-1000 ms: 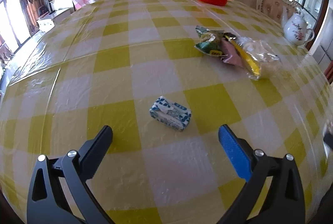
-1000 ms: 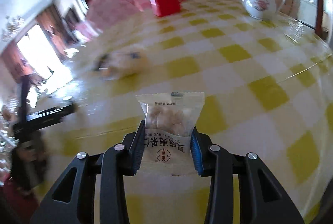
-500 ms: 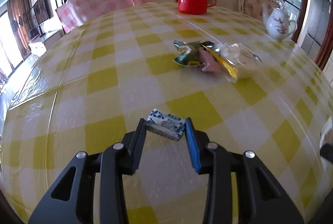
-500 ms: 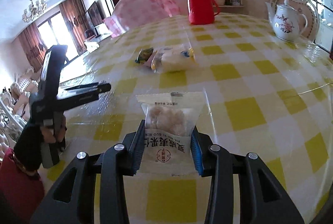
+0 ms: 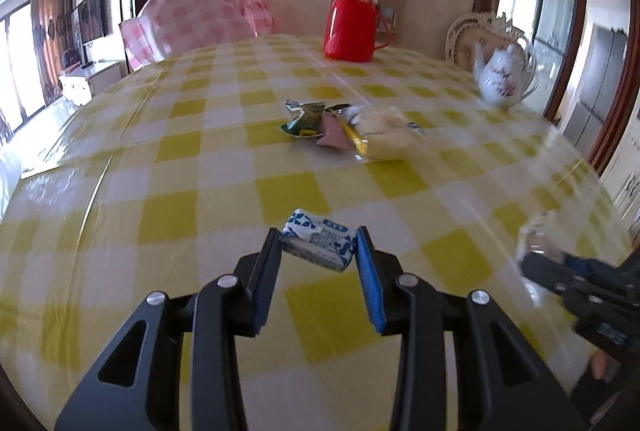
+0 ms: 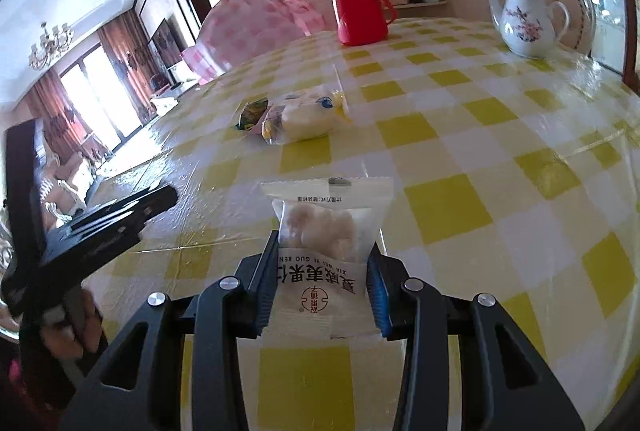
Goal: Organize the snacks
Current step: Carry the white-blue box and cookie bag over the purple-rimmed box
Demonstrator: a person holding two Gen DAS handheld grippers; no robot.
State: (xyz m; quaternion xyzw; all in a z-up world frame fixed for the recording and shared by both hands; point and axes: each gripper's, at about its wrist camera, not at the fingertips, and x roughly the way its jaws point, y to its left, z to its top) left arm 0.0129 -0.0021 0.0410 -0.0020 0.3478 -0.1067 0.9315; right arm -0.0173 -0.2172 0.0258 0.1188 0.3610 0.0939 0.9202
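Between my left gripper's (image 5: 318, 251) pads sits the blue-and-white wrapped snack (image 5: 318, 243), pinched across its short sides and seemingly clear of the checked tablecloth (image 5: 180, 167). My right gripper (image 6: 322, 271) clamps a clear nut pouch (image 6: 326, 231) upright by its lower half. Both look ready to carry to the snack pile (image 5: 352, 131) at 12 o'clock, so everything gathers there.
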